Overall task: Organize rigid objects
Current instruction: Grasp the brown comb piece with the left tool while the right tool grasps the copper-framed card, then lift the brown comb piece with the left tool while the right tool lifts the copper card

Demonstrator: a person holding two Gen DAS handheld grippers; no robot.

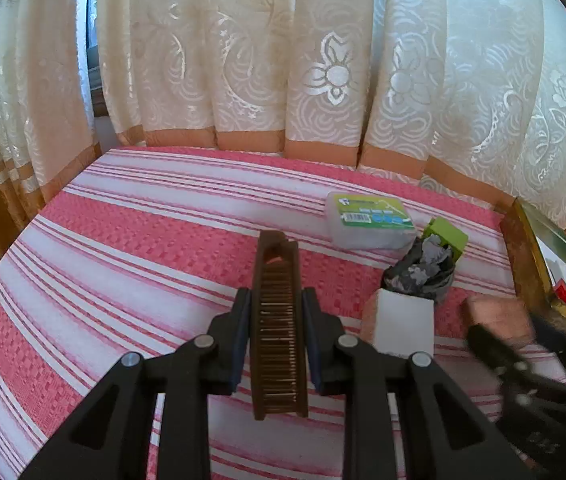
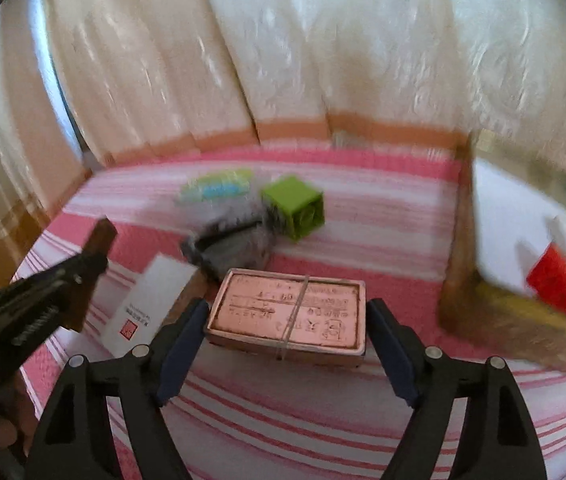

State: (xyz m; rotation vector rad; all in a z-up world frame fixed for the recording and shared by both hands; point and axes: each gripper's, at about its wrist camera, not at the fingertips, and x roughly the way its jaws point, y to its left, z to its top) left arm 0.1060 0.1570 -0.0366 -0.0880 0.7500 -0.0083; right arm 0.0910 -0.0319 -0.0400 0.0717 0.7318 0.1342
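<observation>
**Comb clamped on the left, copper box between wide jaws on the right**

Left hand-held gripper [image 1: 276, 334]: closed tight on a dark brown comb [image 1: 279, 320], held edge-up above the pink-and-white striped cloth [image 1: 123, 240], teeth running along the line of the fingers, tip sticking out past the pads.

Right hand-held gripper [image 2: 287, 340]: jaws wide, a copper-coloured rectangular box [image 2: 287, 316] with a rubber band around it sitting between them. Left pad at the box's left edge, touching or not impossible to tell; right pad just clear of the right edge. Box lying flat on the striped cloth.

Beyond the copper box: a white carton [image 2: 143, 300] lying to the left, a crumpled black bag [image 2: 231, 246] just behind, a green cube [image 2: 295, 208] beside the bag, and a clear plastic case with a green label [image 1: 369, 218] farther back near the cream curtain [image 1: 323, 60].

Off to the right edge: a wooden-framed tray [image 2: 455, 280] with red and blue items inside, blurred
</observation>
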